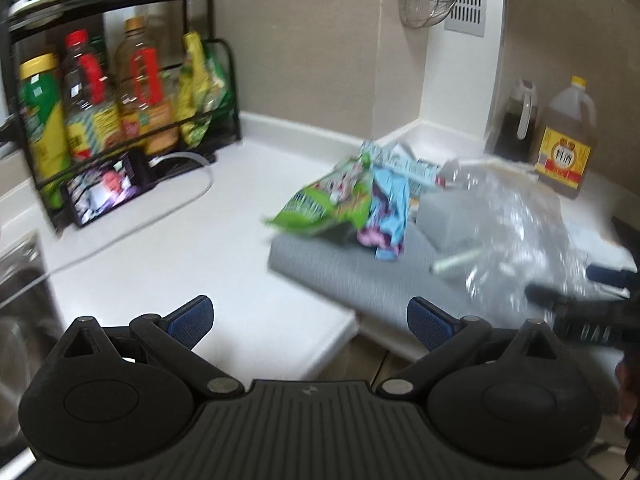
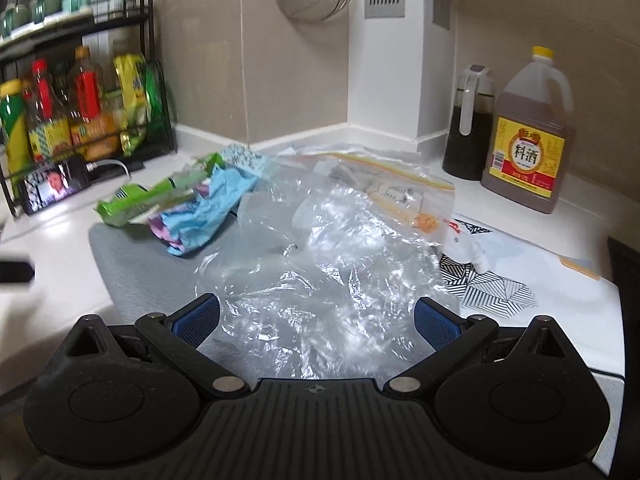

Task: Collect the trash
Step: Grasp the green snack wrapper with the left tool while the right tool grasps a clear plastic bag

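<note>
From my left wrist, my left tool (image 1: 310, 322) hangs with its jaws spread wide and nothing between them, out over the front edge of the white table (image 1: 224, 216). Ahead and to the right, on a grey mat (image 1: 360, 272), lies the trash: a green snack wrapper (image 1: 324, 204) touching a crumpled blue wrapper (image 1: 390, 204), and beside them a heap of clear plastic bag (image 1: 516, 236). This view is smeared, so I can't say for sure whether the pale stick near the bag is loose or inside it. My right tool (image 1: 560, 300) shows at the right edge, close to the plastic.

From my right wrist, my right tool (image 2: 316, 322) is also spread wide and holds nothing; the clear plastic bag (image 2: 320, 264) lies just ahead of it and between the lines of its blue pads (image 2: 198, 320). The green snack wrapper (image 2: 136, 204) and blue wrapper (image 2: 208, 216) sit further off to the left. A cooking wine jug (image 2: 528, 136) and a dark bottle stand well behind.

I judge this the approach to the first pickup, with nothing gathered yet. Next I'd ease the right tool into the plastic and close on a bunched fold, since a thin flat layer could slip free.
</note>
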### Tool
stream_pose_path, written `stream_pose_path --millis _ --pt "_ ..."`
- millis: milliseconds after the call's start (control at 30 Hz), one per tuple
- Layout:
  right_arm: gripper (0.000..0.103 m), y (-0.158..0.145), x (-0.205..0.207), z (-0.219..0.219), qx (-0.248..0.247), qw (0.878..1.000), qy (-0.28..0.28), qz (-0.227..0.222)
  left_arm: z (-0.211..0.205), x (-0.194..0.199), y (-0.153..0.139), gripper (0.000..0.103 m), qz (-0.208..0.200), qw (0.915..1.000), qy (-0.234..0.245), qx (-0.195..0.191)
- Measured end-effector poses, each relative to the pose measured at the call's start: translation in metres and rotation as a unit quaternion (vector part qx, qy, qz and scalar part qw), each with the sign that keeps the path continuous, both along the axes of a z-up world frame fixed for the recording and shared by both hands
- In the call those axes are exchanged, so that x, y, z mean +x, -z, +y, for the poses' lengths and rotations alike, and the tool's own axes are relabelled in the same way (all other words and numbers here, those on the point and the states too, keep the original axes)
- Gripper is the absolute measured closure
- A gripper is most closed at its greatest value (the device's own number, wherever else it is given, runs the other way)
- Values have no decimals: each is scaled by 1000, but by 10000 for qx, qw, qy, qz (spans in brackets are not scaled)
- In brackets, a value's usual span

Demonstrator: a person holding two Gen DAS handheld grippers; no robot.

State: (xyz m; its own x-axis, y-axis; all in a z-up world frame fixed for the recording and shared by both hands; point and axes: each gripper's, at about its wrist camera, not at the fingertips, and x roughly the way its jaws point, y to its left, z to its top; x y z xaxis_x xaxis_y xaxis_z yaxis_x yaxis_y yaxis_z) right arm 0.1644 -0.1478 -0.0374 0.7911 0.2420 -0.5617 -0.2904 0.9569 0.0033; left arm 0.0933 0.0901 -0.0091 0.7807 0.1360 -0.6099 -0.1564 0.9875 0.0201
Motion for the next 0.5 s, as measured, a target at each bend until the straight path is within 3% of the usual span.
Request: stream_pose_path --millis 67,167,267,433,467,500 --pt "0 5 6 4 -157 9999 8 16 0 22 -1 0 0 9996 298 7" --pt "0 13 12 8 -436 9990 54 10 -4 57 2 0 46 9980 552 307" --pt "0 16 13 8 -551 9985 73 -25 -3 88 9 0 75 9967 604 532" --pt "0 19 15 3 -617 9981 90 -20 0 124 21 0 235 9962 647 530" --pt "0 20 16 3 -640 9979 93 -11 0 131 23 2 297 9962 645 514" --pt "0 21 16 2 -657 9978 111 -20 1 136 25 11 345 9964 609 481"
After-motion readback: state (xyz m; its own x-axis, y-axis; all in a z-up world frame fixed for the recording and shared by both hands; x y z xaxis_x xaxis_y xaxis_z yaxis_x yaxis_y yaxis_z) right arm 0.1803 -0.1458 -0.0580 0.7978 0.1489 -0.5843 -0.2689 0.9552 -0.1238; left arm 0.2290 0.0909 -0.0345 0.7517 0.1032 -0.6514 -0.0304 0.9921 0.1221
